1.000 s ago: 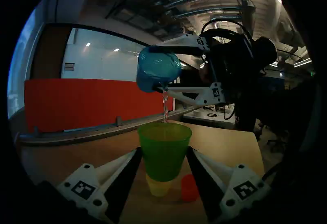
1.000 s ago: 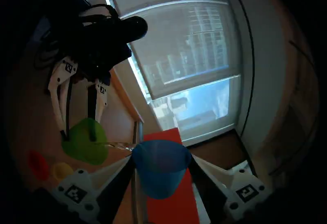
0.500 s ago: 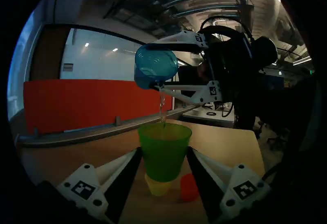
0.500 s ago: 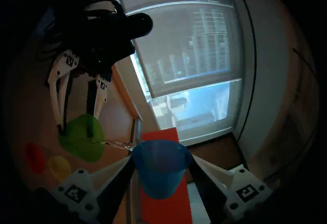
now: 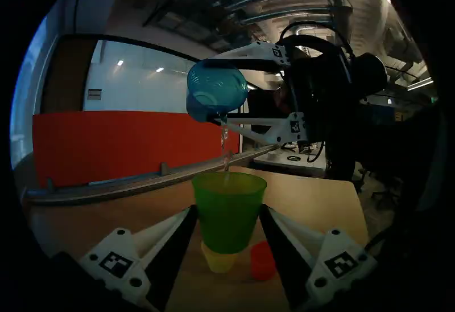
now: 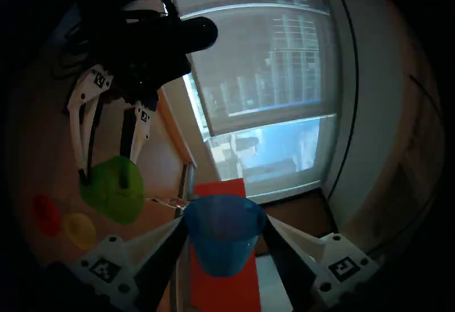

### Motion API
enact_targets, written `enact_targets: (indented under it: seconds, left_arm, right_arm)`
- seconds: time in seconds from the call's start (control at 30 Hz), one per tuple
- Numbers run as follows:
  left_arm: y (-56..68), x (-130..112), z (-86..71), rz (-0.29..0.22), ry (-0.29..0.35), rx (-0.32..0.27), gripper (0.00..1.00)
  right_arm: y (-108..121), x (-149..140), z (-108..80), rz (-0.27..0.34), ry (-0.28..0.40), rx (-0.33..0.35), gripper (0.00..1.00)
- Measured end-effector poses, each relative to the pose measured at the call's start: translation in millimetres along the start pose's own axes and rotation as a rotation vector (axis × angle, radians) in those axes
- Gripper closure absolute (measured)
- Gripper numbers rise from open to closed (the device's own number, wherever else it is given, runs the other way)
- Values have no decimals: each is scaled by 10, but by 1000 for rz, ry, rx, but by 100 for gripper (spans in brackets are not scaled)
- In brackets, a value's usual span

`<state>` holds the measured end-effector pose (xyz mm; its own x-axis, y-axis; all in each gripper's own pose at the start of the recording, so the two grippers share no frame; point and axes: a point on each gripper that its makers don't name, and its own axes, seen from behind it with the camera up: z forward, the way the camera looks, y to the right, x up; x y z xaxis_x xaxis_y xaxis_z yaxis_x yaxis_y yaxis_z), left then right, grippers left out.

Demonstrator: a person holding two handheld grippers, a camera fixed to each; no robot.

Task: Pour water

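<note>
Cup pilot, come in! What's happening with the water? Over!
Left gripper shut on green cup, upright. Right gripper shut on blue cup, tipped above it, thin trickle dropping toward it. Yellow cup and red cup sit below, not blocking.

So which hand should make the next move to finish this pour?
The right. The right gripper holds the blue cup tipped above the green cup, a thin trickle falling in, so it likely tilts further or rights the cup. The left gripper only needs to hold the green cup steady underneath.
</note>
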<state>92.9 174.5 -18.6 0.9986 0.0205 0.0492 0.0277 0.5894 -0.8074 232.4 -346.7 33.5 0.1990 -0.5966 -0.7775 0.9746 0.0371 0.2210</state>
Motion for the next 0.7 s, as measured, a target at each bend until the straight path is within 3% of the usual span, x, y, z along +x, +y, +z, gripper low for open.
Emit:
enact_targets:
  seconds: [0.7]
  left_arm:
    - [-11, -18, 33, -4, 2, -2, 21]
  right_arm:
    - [-4, 27, 16, -11, 5, 3, 10]
